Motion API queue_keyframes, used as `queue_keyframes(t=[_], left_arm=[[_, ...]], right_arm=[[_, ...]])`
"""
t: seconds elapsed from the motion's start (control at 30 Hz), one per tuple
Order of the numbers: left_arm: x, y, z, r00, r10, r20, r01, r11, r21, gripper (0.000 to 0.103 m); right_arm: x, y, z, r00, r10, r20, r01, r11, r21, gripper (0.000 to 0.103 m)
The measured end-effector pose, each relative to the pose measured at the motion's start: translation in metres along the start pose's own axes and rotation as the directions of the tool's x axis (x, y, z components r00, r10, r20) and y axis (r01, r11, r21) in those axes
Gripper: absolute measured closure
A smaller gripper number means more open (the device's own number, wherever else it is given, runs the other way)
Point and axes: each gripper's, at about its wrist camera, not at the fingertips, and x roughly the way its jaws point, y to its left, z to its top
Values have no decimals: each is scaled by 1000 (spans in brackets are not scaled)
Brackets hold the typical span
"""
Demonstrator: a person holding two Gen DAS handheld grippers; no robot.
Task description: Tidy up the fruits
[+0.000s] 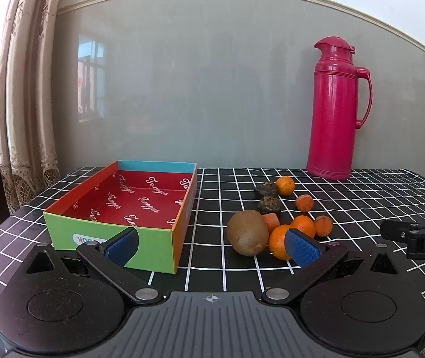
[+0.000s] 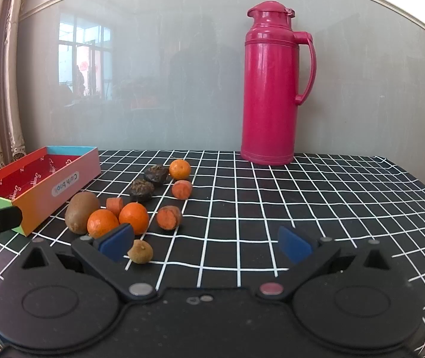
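An open cardboard box (image 1: 129, 200) with a red inside stands at the table's left; it also shows in the right wrist view (image 2: 33, 179). Right of it lies a cluster of fruit: a brown kiwi (image 1: 247, 232), oranges (image 1: 279, 241), carrot pieces (image 1: 304, 203) and dark dried fruits (image 1: 268, 205). In the right wrist view the kiwi (image 2: 81, 211), two oranges (image 2: 133, 217), carrot pieces (image 2: 169, 217) and a small brownish fruit (image 2: 140, 251) lie ahead on the left. My left gripper (image 1: 212, 246) is open and empty, in front of the box and kiwi. My right gripper (image 2: 206, 243) is open and empty.
A tall pink thermos (image 1: 336, 110) stands at the back of the table against a grey wall panel; it also shows in the right wrist view (image 2: 272, 86). A black checked cloth (image 2: 302, 203) covers the table. Curtains (image 1: 24, 104) hang at the left.
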Motion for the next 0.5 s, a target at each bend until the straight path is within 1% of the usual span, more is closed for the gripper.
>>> queue_keyframes(t=[0.5], left_arm=[[0,0,0,1000,-3,-1,3,1000,0,0]], right_arm=[[1,0,0,1000,0,1,0,1000,-1,0]])
